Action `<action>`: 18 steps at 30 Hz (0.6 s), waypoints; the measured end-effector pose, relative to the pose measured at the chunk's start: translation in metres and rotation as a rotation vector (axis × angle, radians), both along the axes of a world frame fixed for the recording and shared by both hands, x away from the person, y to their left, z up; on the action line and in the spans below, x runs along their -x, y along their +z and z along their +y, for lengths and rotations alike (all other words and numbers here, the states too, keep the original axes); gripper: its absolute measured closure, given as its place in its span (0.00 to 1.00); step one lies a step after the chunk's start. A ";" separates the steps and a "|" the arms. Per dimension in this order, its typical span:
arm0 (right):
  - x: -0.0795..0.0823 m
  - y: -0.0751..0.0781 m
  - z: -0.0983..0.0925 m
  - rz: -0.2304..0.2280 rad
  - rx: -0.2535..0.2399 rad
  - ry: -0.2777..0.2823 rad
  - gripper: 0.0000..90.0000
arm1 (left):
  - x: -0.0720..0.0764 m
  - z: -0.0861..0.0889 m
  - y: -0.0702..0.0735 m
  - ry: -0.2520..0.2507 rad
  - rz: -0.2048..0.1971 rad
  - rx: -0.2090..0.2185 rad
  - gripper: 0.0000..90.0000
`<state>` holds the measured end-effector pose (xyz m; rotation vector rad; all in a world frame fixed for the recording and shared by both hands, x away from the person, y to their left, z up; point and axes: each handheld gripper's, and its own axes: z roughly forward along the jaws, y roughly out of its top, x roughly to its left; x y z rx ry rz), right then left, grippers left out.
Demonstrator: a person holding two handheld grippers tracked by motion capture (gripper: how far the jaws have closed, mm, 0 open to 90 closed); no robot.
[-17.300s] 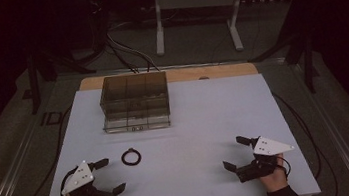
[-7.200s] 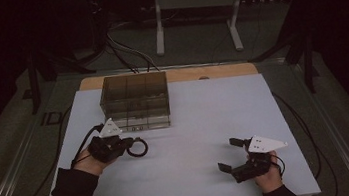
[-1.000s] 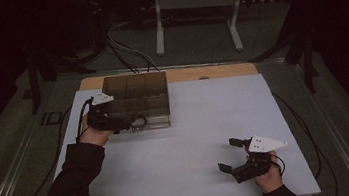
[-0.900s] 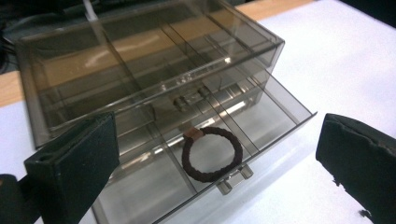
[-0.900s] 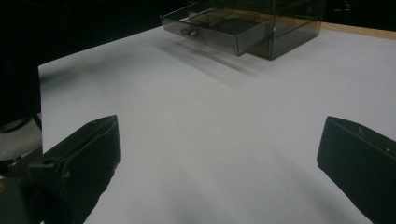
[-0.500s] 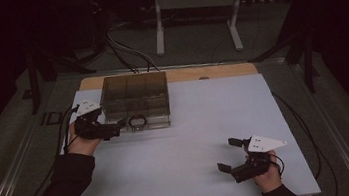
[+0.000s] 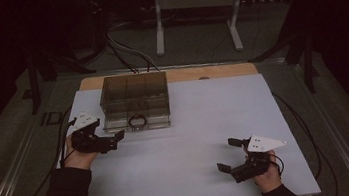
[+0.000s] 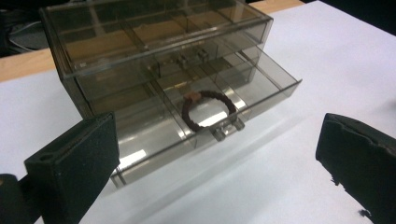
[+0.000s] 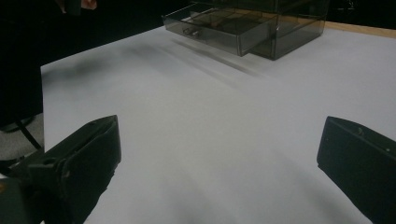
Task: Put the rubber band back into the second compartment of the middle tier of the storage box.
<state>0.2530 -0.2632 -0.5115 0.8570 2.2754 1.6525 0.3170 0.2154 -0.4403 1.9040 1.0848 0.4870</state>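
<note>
A dark ring [image 8: 206, 109] lies in the middle compartment of the pulled-out lower drawer [image 8: 261, 79] of the clear organizer box [image 7: 135, 100], just ahead of the left hand-held gripper [image 7: 109, 138], whose jaws gape wide, empty. The right hand-held gripper [image 7: 227, 156] rests well apart on the white counter [image 7: 191, 126], jaws also spread wide, holding nothing.

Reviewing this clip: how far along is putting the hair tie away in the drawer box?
Done: the dark hair tie lies in the middle compartment of the open bottom drawer of the clear drawer box. In hand: nothing; the left hand-held gripper sits open beside the box, the right hand-held gripper open on the white tabletop. Left, probably: closing the drawer.
</note>
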 end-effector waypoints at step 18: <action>0.000 0.000 0.001 0.002 0.009 0.005 0.00 | 0.029 0.000 -0.039 -0.036 0.017 0.034 0.00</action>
